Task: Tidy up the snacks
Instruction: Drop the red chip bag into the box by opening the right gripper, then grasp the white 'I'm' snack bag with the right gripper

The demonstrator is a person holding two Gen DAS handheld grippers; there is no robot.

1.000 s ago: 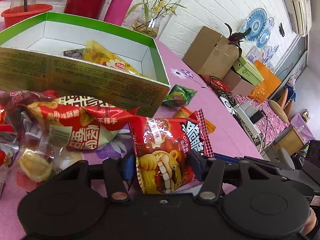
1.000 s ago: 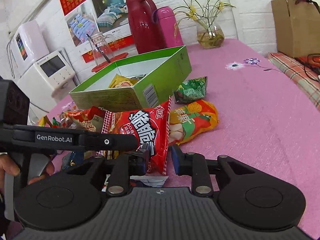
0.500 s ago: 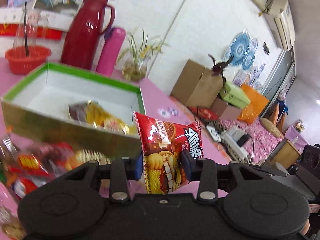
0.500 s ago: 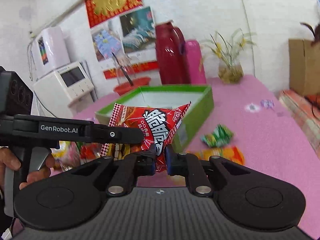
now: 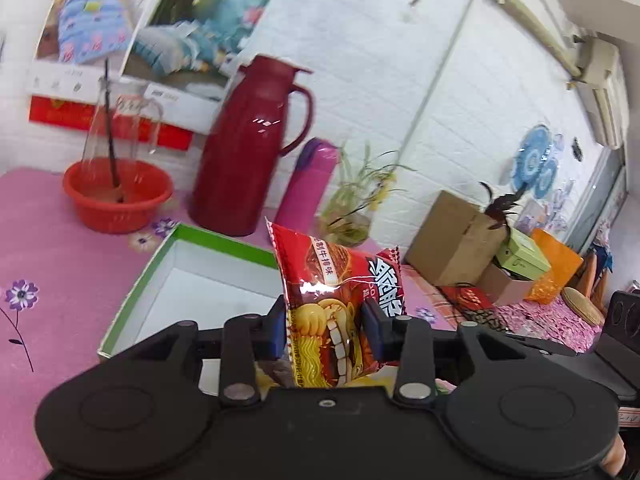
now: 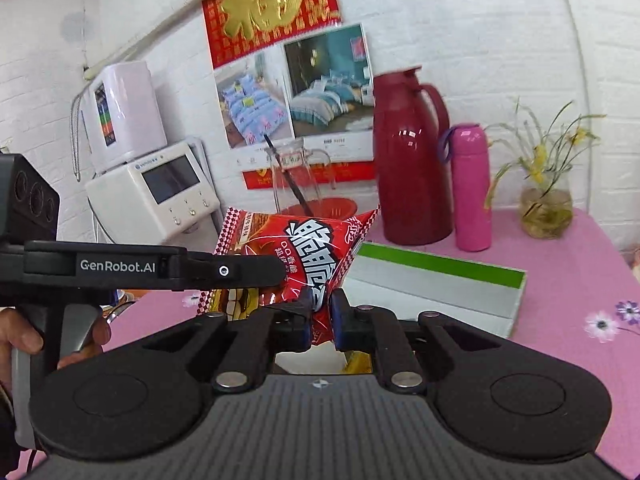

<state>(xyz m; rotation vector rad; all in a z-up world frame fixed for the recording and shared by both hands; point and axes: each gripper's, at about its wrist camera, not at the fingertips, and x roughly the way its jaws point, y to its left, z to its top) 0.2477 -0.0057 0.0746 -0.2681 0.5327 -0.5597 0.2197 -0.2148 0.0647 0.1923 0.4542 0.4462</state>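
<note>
A red noodle snack bag [image 5: 336,304] is held in the air by both grippers. My left gripper [image 5: 325,330] is shut on its lower part. My right gripper [image 6: 320,312] is shut on one corner of the same bag [image 6: 304,252]. The left gripper's body [image 6: 152,268] crosses the right wrist view from the left. The bag hangs above the open green-rimmed white box [image 5: 176,276], whose far wall [image 6: 440,280] shows in the right wrist view. A bit of yellow packet [image 6: 356,362] shows in the box below my right gripper.
A red thermos jug [image 5: 256,148], pink bottle [image 5: 308,184], plant vase [image 5: 352,224] and red basin [image 5: 116,196] stand behind the box on the pink flowered cloth [image 5: 48,264]. Cardboard boxes [image 5: 456,240] are at the right. A white appliance [image 6: 152,188] stands at the left.
Both grippers have lifted the red snack bag off the table, up and over the green box. The pile of other snacks has dropped out of view.
</note>
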